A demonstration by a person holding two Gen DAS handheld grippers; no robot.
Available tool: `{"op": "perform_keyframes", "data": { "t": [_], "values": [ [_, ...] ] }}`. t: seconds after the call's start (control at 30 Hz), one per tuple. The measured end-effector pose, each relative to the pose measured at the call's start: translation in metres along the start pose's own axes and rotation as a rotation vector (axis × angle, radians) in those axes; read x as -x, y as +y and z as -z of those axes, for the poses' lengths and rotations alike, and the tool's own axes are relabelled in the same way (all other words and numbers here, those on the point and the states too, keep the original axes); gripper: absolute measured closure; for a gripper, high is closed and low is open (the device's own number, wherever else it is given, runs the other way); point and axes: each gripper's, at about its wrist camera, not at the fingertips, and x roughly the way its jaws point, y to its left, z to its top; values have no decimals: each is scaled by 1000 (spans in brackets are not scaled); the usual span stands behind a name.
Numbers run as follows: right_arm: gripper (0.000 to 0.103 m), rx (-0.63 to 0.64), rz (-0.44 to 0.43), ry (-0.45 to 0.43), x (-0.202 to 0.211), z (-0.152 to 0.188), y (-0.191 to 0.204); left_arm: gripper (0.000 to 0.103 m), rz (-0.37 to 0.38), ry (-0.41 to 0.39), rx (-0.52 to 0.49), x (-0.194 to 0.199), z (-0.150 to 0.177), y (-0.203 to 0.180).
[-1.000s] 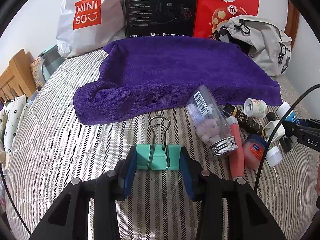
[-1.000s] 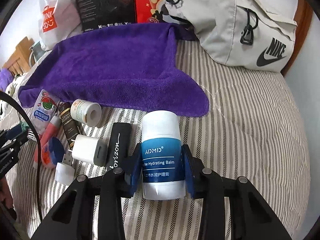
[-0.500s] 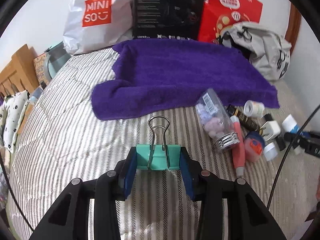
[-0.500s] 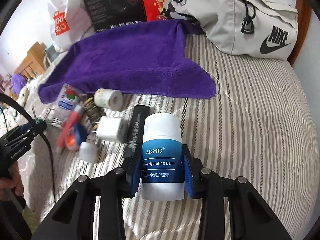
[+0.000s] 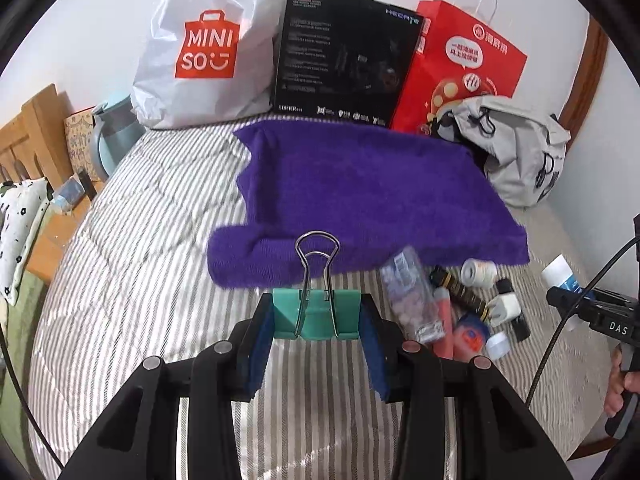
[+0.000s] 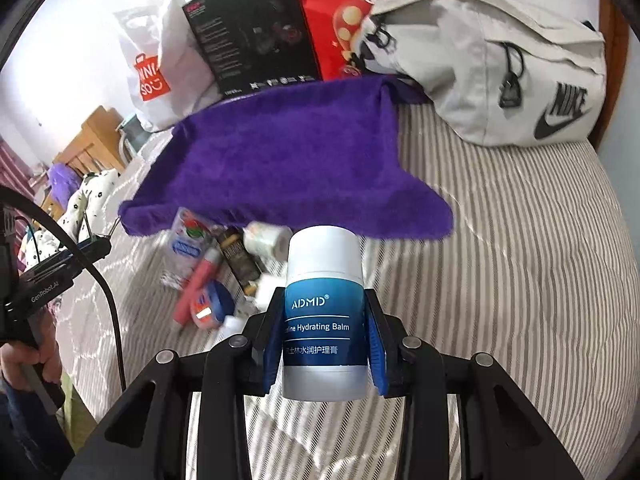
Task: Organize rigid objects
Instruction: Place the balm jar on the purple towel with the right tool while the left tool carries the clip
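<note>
Now teal binder clip (image 5: pixel 316 314) pinched in left gripper (image 5: pixel 316 320), white-and-blue balm stick (image 6: pixel 324 316) in right gripper (image 6: pixel 325 336).

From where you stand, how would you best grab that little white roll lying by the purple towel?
Grip the white roll across its curved sides, coming from above. It lies on its side with a flat end facing out, beside the towel.
</note>
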Motion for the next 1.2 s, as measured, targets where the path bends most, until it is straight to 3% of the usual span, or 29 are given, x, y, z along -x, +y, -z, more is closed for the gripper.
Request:
{"op": "perform_keyframes", "data": {
  "t": [0.3, 0.73, 0.97, 1.2],
  "values": [
    [67, 2, -30, -27, -25, -60, 13, 64, 6, -10, 3, -8, -36, 6],
    [67, 57, 57, 24, -126, -160, 13, 64, 35, 6, 17, -27, -53, 6],
    [67, 105, 160, 65, -158, -184, 16, 64, 50, 10, -8, -40, -63, -1],
    [63, 143, 166, 80, -171, -180, 16, 64, 34, 20, -8, -56, -71, 0]
  ]
}}
